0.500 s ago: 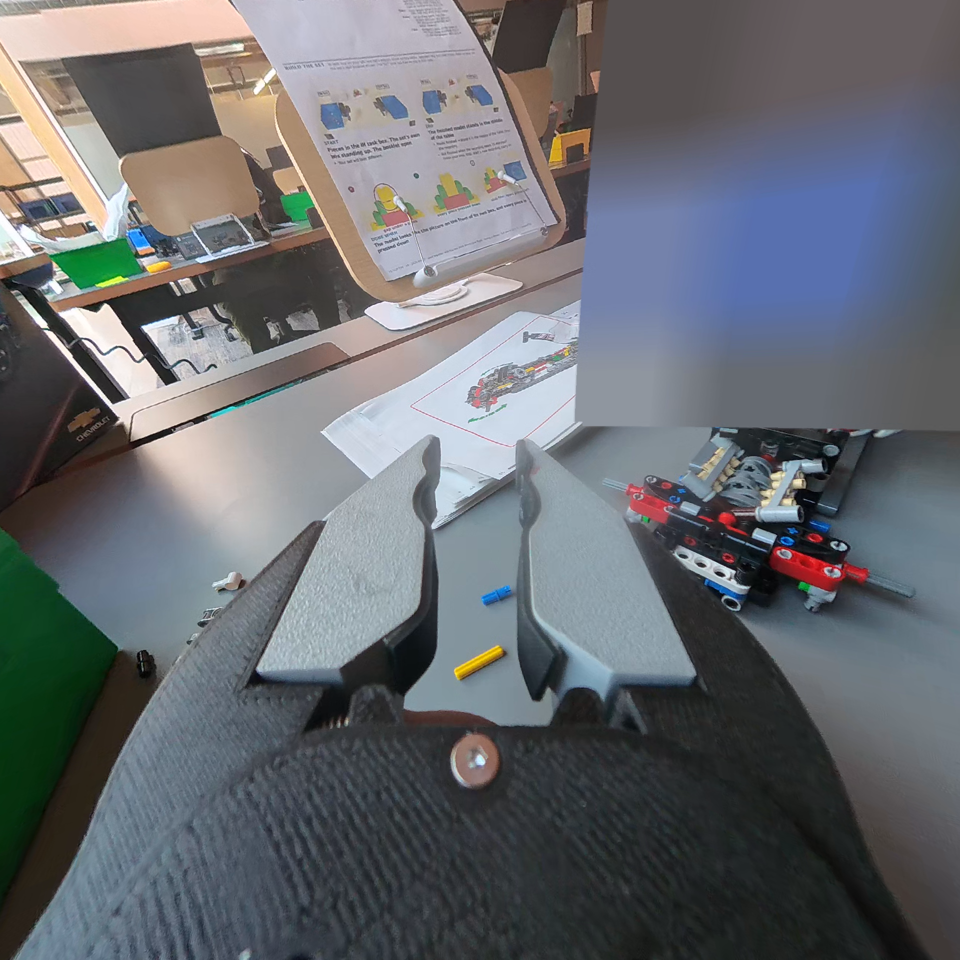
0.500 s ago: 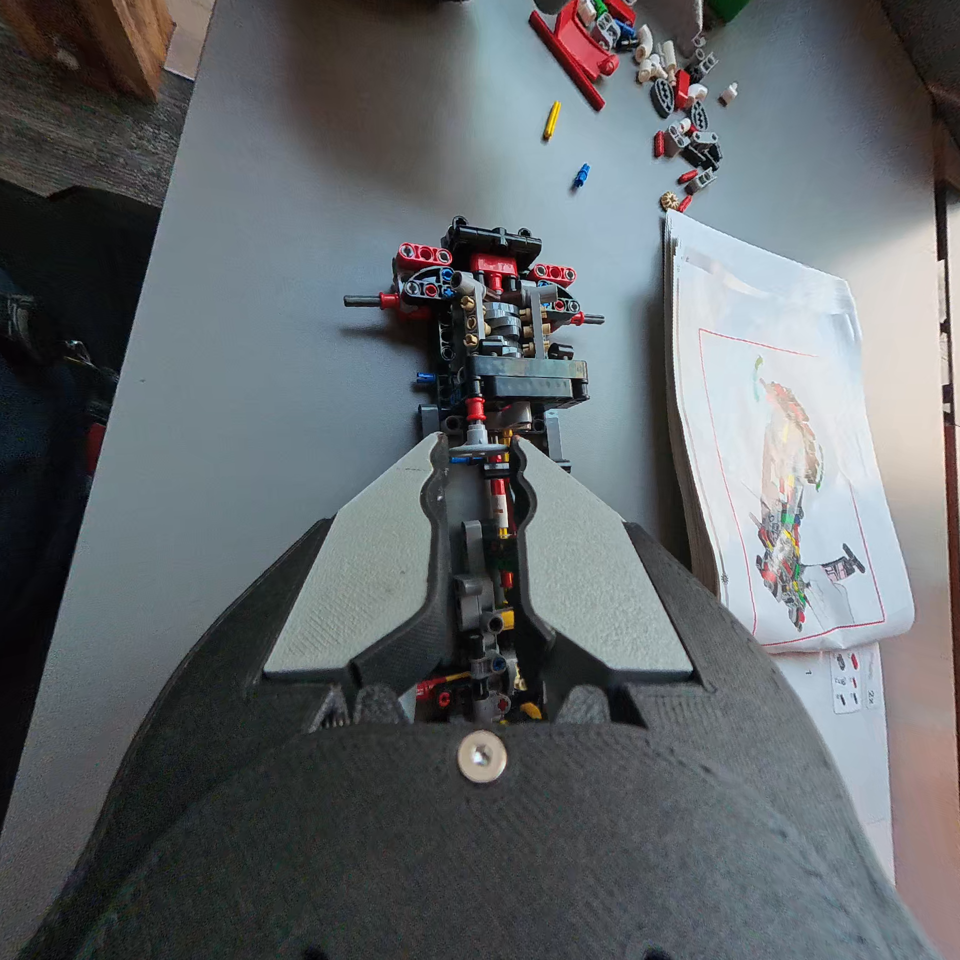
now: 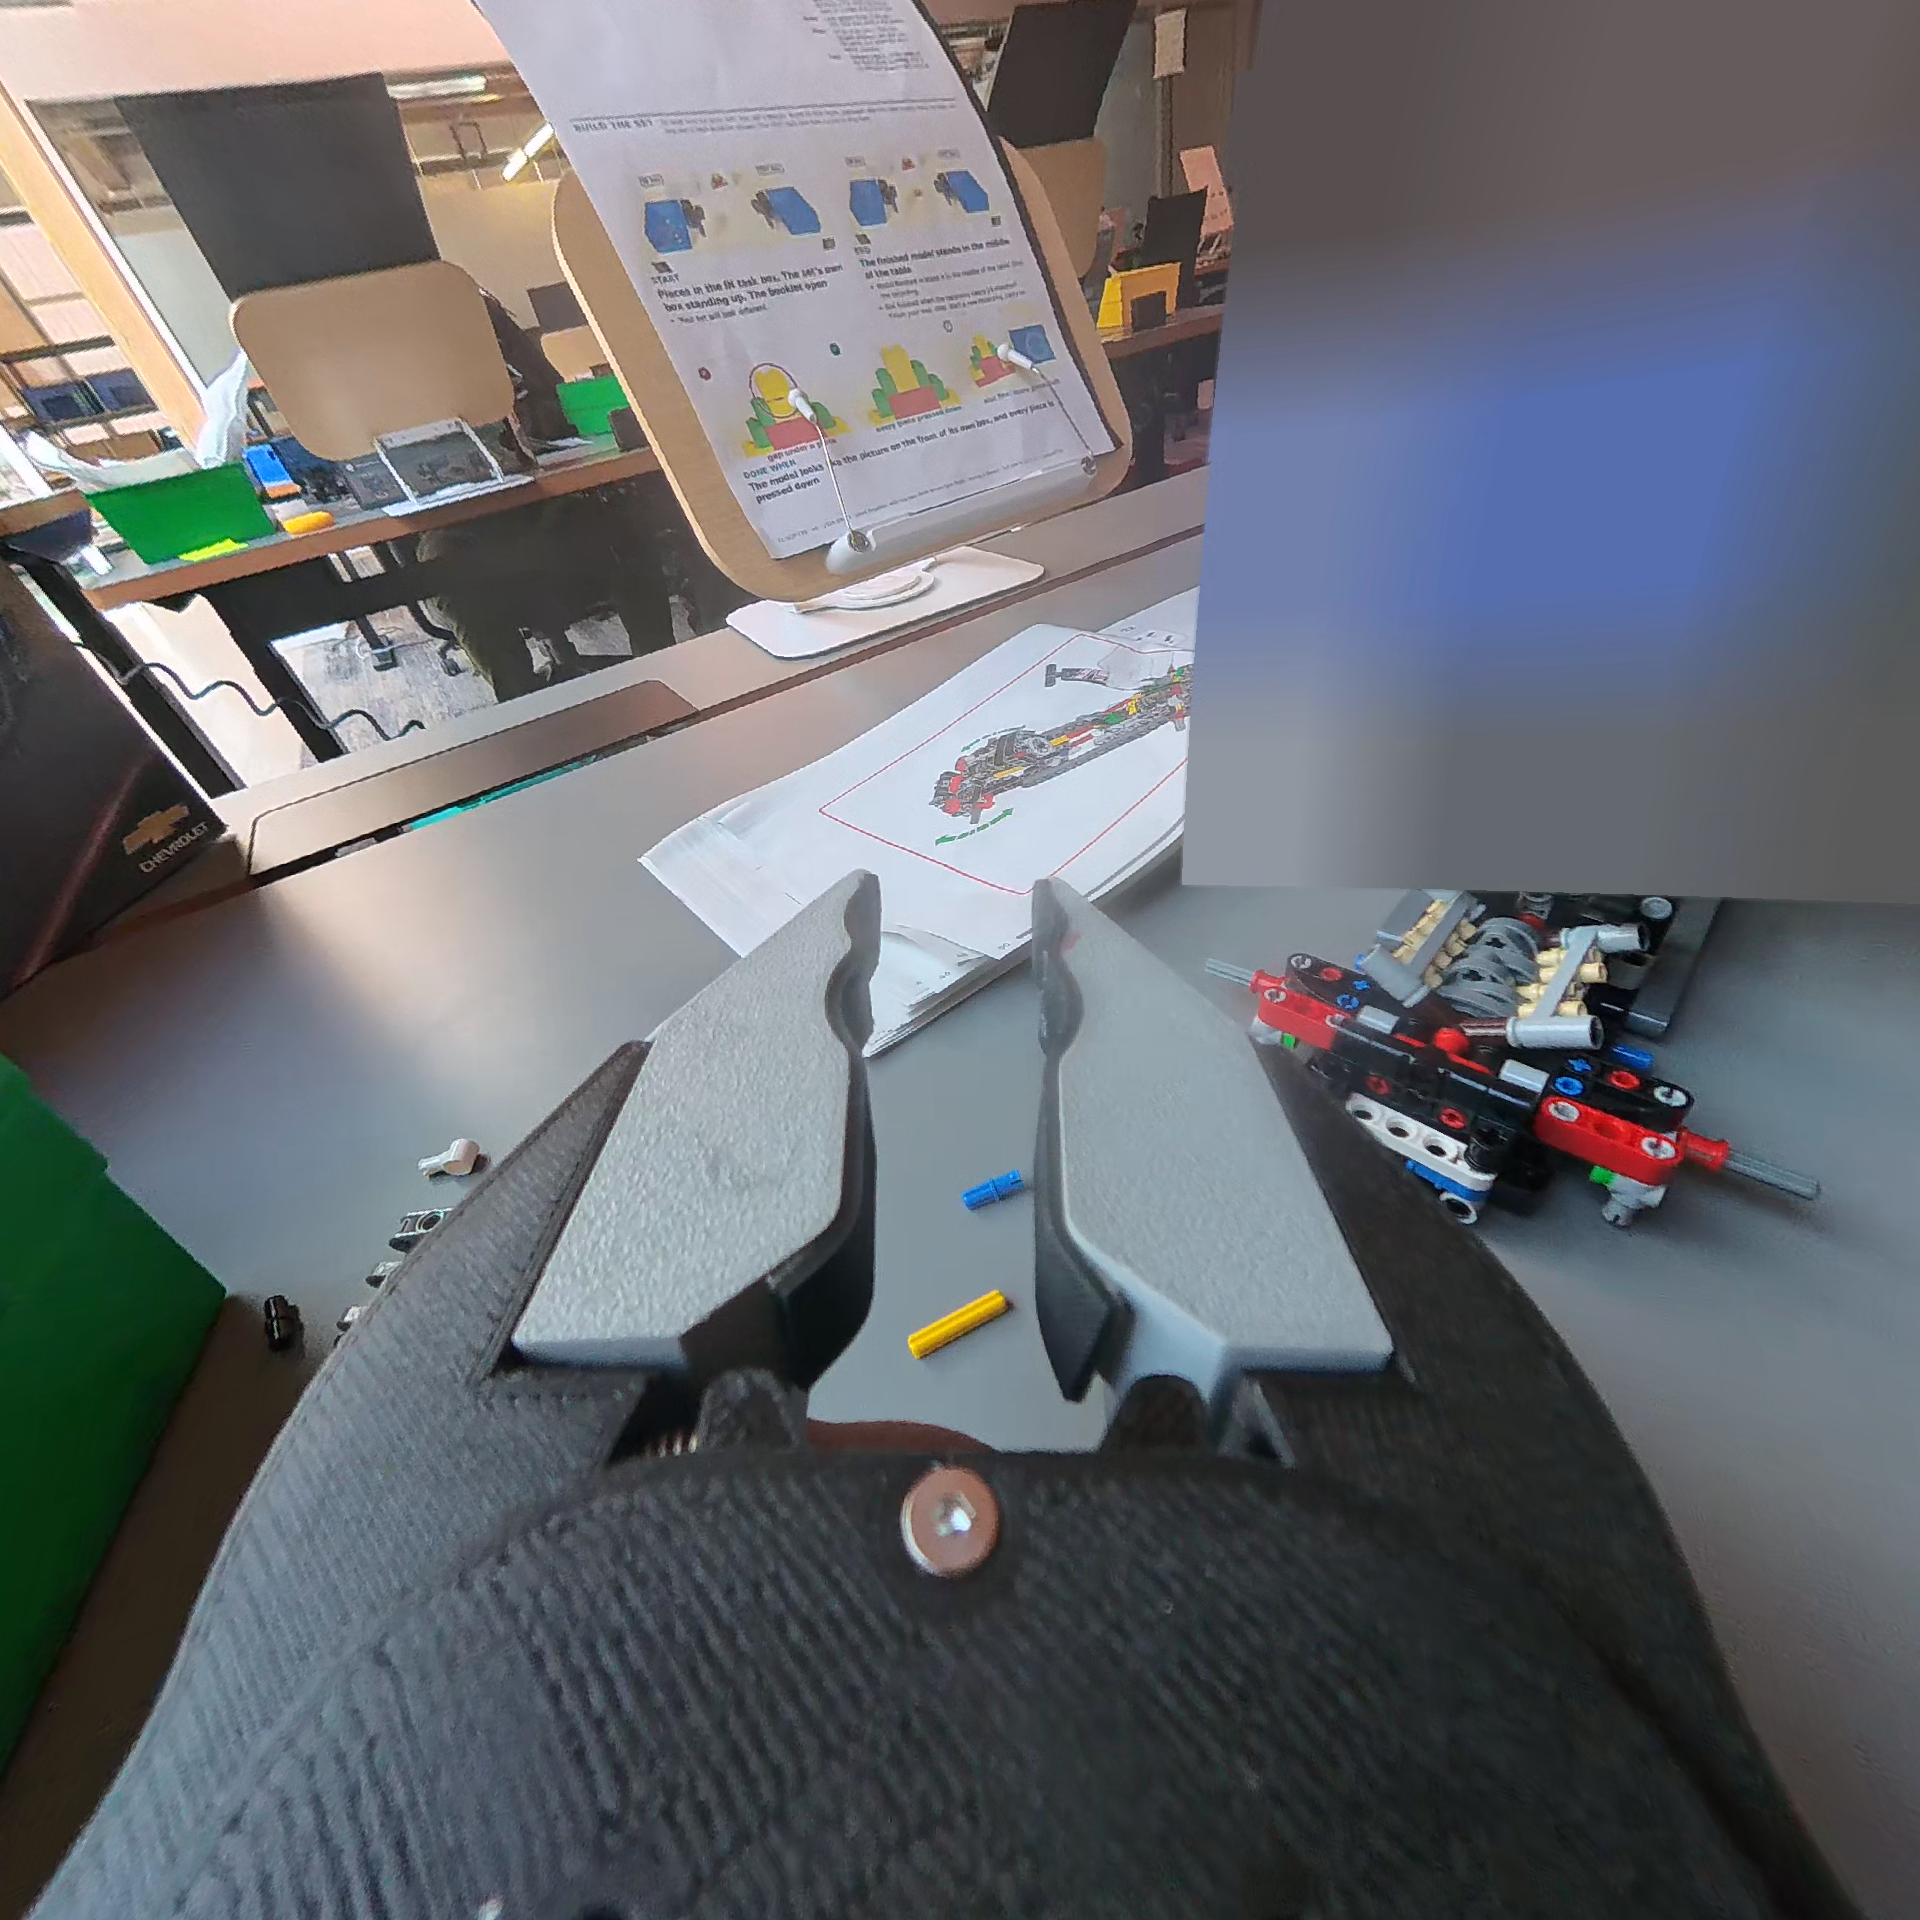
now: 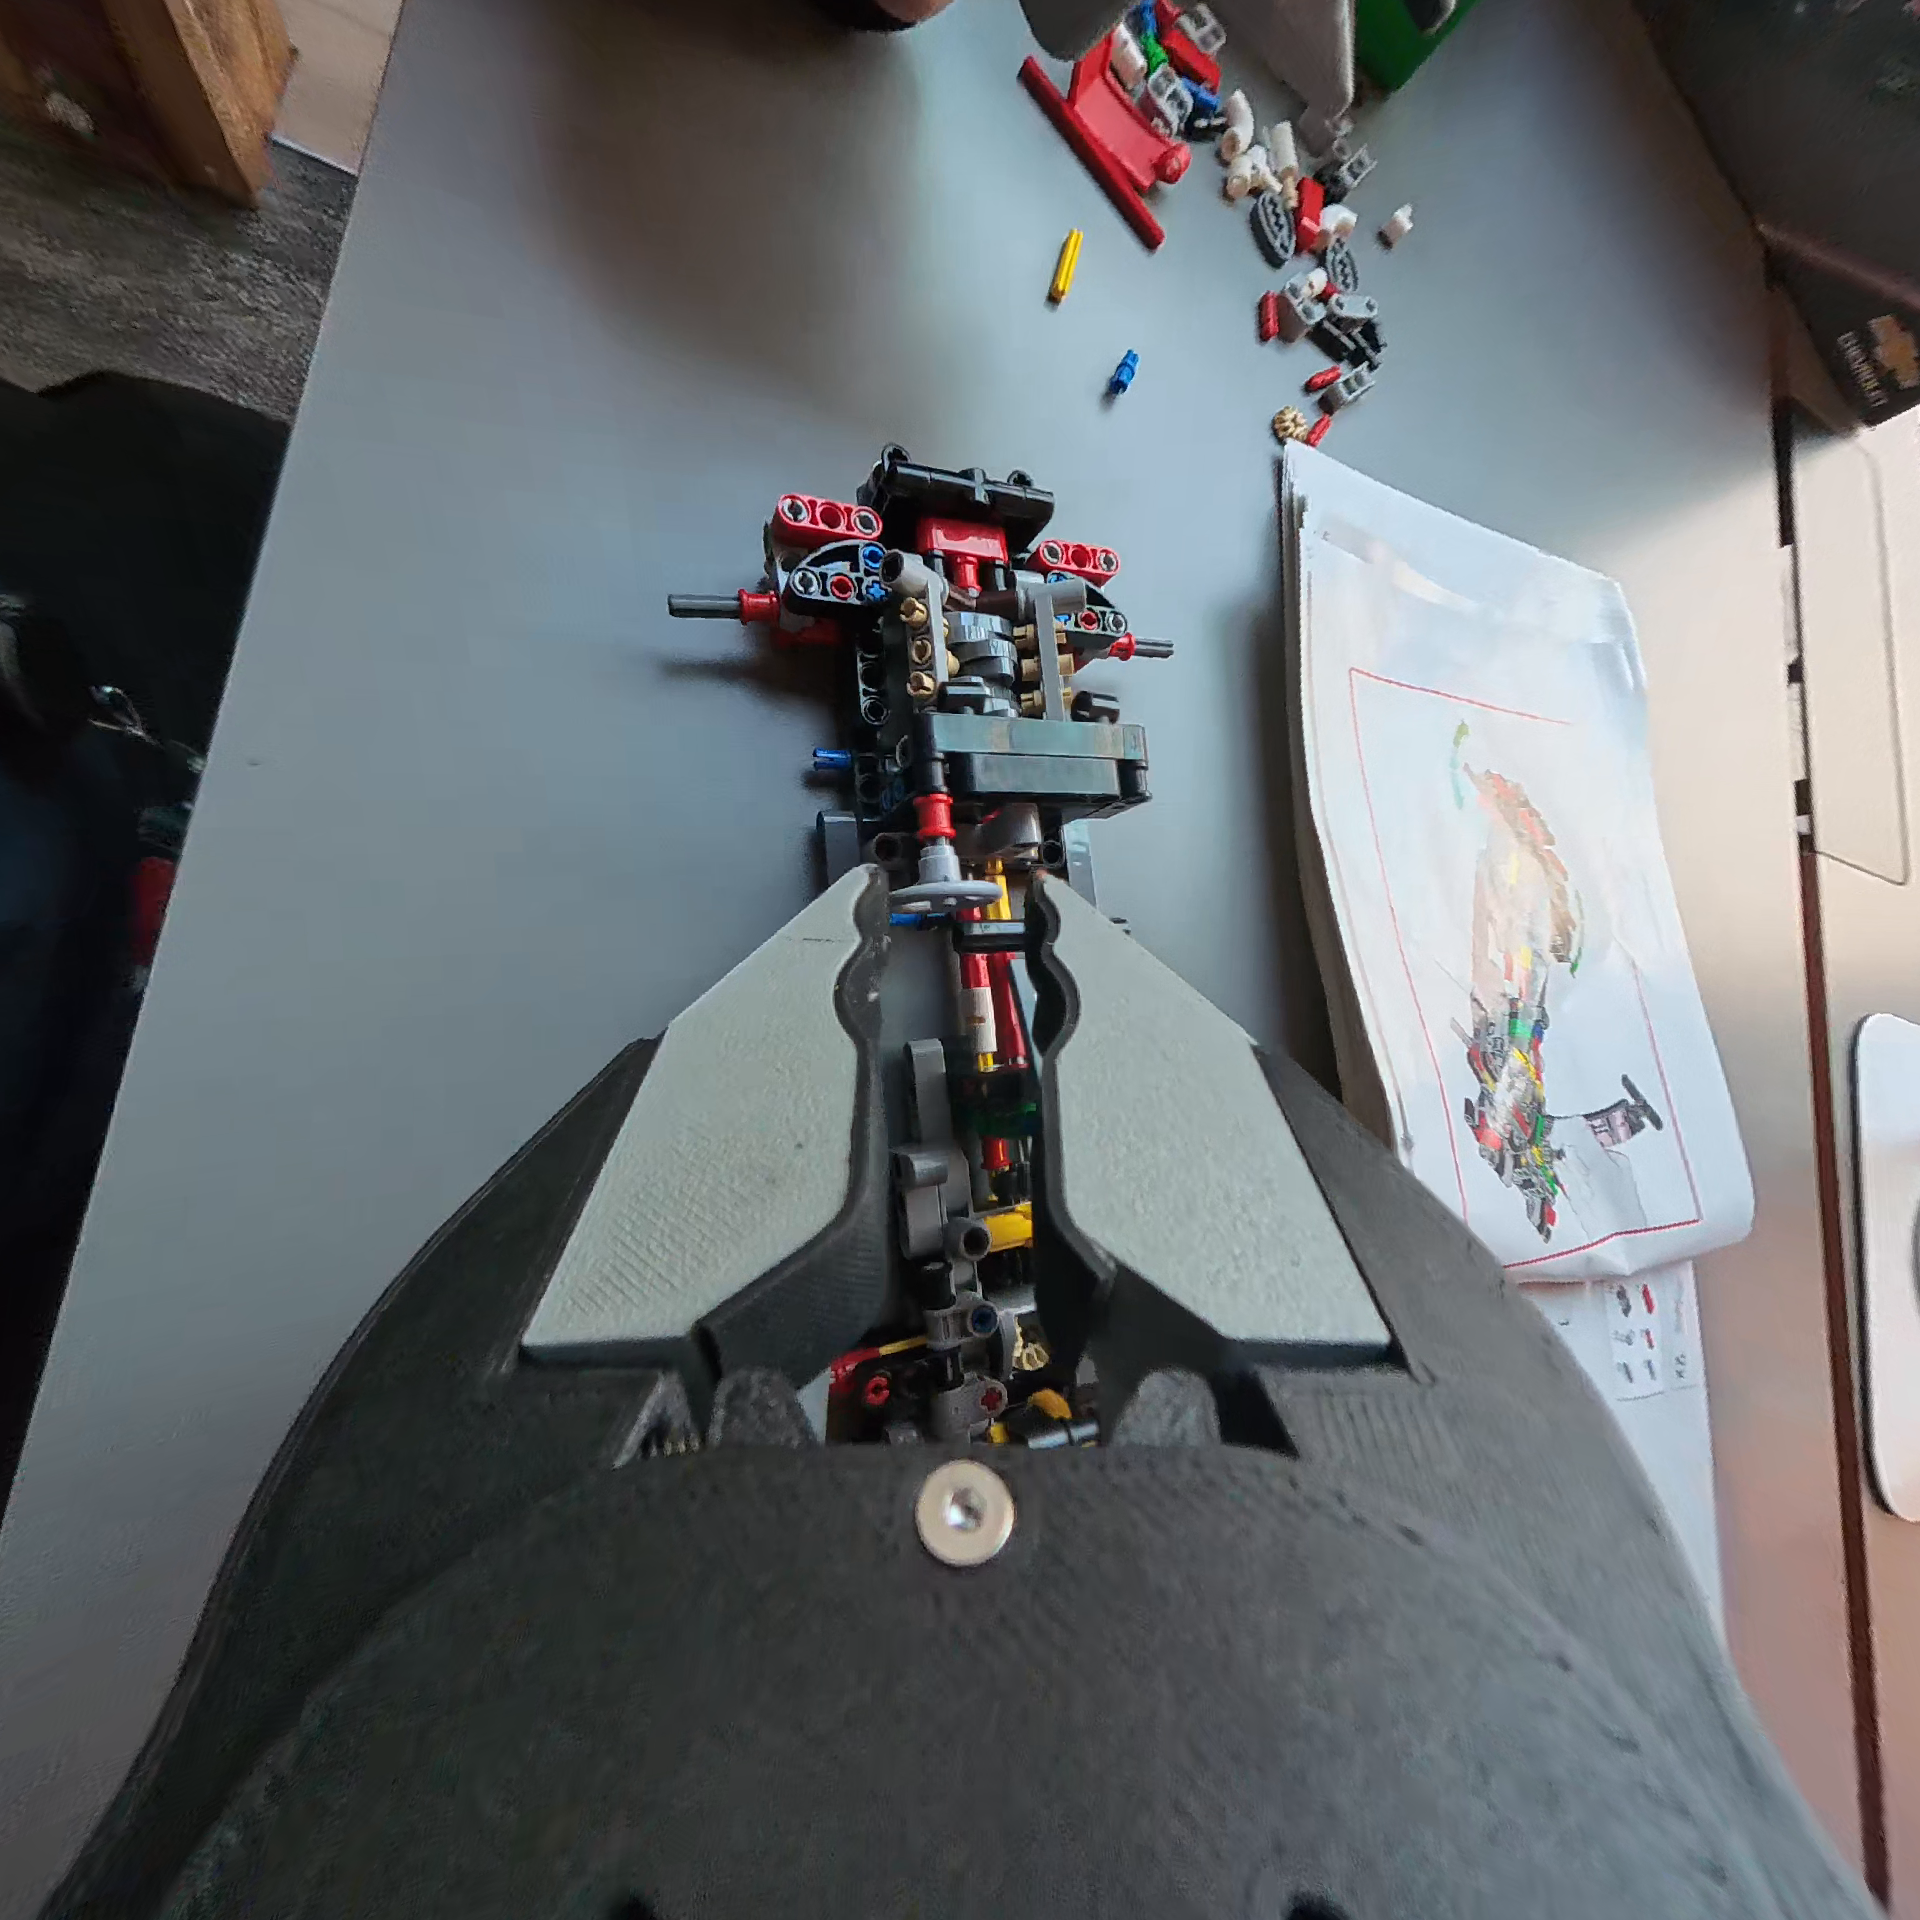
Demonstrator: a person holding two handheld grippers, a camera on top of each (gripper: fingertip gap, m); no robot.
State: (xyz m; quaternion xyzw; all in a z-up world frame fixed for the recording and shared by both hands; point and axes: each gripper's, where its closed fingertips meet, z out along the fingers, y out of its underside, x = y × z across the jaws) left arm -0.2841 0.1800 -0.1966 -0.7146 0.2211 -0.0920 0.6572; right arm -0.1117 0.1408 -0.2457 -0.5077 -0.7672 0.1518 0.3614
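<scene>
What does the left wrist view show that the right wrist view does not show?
Only the left wrist view: the open, empty left gripper, a printed sheet upright on a stand, and other desks behind.

Only the right wrist view: the right gripper, its fingers on either side of the brick model's long part, a red frame piece, and the floor beside the table.

Both: the grey table, the brick model, the open booklet, the yellow pin and the blue pin.
</scene>
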